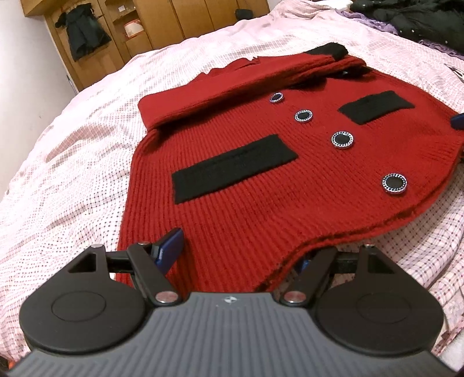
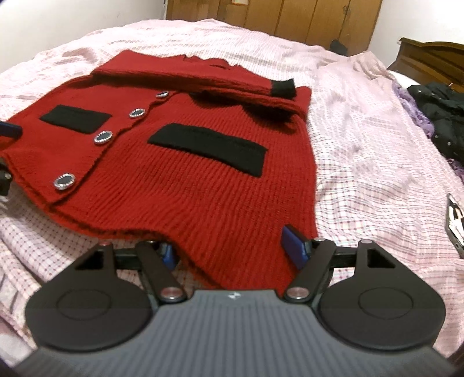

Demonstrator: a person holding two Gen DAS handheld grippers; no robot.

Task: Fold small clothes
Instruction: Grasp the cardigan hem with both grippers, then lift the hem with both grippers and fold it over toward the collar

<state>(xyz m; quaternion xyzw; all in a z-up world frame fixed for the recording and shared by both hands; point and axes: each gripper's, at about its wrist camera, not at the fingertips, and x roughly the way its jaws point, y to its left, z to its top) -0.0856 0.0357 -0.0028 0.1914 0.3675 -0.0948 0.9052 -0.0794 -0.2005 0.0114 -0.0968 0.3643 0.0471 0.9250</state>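
Pink checked bedspread [image 1: 72, 150] over whole bed; wooden cupboards [image 1: 162, 26] along far wall, dark clothes pile [image 2: 443, 116] at far right corner of bed.

Red cardigan [image 1: 261, 179] flat mid-bed, buttons up, hem at near edge, collar toward far edge. Long axis running straight away from both tools. Both sleeves already crossed over the chest near the collar, black cuff [image 2: 284, 88] showing on the right side. Two black pocket bands [image 1: 232, 168] across the lower front.

Left gripper [image 1: 240, 255] at left hem corner, right gripper [image 2: 235, 246] at right hem corner; each nearer its own corner, neither reaching across. Both pointed down and forward along the garment.

Left: jaws wide apart, hem cloth lying between them; left finger [image 1: 169, 250] on top of knit, the other mostly hidden under the hem edge. Pads not pressing. Nothing held.

Right: jaws wide too, no grip; hem corner between them, right finger [image 2: 295, 246] at the side seam, left one half under the hem.

Judgement: next move likely a pinch on both corners, then hem carried away toward the collar, folding across the long axis. Open bedspread beyond the collar and to the right; room enough. Risks: double front edge near bottom button [image 1: 393, 183] slipping so only one layer gets caught; sleeves shifting as the hem lands on them.
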